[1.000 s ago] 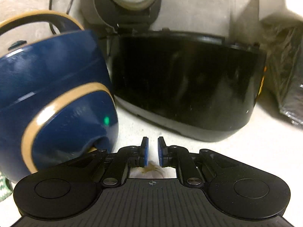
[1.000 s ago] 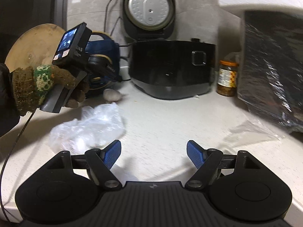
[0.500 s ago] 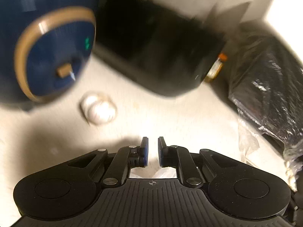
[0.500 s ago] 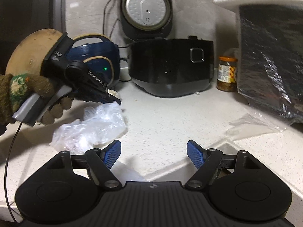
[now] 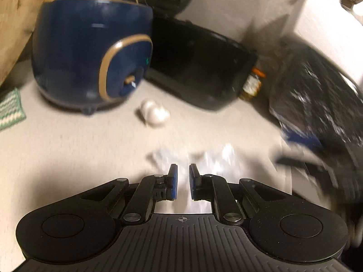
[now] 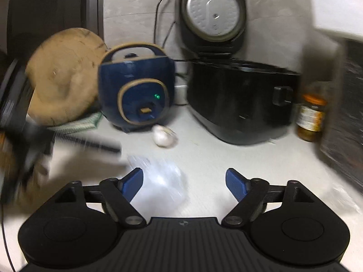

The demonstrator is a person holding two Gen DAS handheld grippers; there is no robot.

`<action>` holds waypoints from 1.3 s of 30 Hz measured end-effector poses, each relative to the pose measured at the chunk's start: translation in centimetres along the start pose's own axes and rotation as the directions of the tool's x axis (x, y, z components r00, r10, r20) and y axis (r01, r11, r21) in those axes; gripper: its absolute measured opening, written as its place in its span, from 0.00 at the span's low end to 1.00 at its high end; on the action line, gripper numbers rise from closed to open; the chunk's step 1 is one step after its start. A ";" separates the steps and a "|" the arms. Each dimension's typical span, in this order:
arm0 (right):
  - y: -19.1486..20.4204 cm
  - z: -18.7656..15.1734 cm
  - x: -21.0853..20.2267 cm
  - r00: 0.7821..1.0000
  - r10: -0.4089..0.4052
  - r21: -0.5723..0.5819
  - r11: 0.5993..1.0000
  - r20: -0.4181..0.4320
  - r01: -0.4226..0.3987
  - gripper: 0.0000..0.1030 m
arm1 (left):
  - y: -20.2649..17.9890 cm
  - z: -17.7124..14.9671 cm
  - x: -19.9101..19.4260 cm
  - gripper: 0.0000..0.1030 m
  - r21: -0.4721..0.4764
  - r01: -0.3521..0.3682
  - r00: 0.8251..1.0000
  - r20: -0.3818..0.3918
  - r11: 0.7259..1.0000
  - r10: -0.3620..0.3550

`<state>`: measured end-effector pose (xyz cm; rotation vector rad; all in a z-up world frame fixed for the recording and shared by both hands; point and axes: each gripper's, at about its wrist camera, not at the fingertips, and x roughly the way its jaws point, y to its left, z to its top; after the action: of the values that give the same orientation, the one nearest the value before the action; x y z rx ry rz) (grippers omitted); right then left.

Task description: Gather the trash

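Observation:
A crumpled clear plastic bag (image 5: 204, 158) lies on the pale counter just ahead of my left gripper (image 5: 183, 181), whose blue pads stand a narrow gap apart with nothing between them. The bag also shows in the right wrist view (image 6: 163, 176), blurred, between and just beyond the fingers of my right gripper (image 6: 184, 183), which is open wide and empty. A small white bulb, like garlic (image 5: 155, 113), lies farther back near the blue cooker; it also shows in the right wrist view (image 6: 164, 136). The left gripper shows as a dark blur at the left of the right wrist view (image 6: 68, 140).
A blue rice cooker (image 6: 136, 90), a black rice cooker with raised lid (image 6: 240, 99), a round wooden board (image 6: 61, 74), a jar (image 6: 310, 117) and a black plastic-wrapped bundle (image 5: 317, 102) line the back and right. A green cloth (image 5: 10, 108) lies at the left.
My left gripper has pulled back from the blue cooker and swung down over the plastic bag. My right gripper has moved forward and left toward the bag, still open.

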<state>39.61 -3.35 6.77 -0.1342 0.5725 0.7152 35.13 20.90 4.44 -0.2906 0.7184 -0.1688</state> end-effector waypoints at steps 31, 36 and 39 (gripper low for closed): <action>-1.8 1.2 7.6 0.988 0.046 0.002 0.999 -0.147 -0.046 0.46 | -4.6 -3.4 -1.2 0.13 0.170 -0.032 0.999 0.007 0.985 0.031; -3.2 -1.8 3.0 0.992 -0.031 -0.019 0.999 -0.125 0.029 0.41 | -6.7 -3.8 -1.4 0.13 0.213 -0.036 0.999 0.031 0.976 0.030; -3.5 -2.9 1.6 0.992 -0.077 -0.028 0.997 -0.098 0.075 0.42 | -7.8 -3.9 -1.1 0.13 0.238 -0.050 0.998 0.039 0.970 0.042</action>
<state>41.52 -5.95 3.19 -0.2136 0.6508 0.6442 31.30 13.01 4.78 -0.0462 0.6633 -0.2036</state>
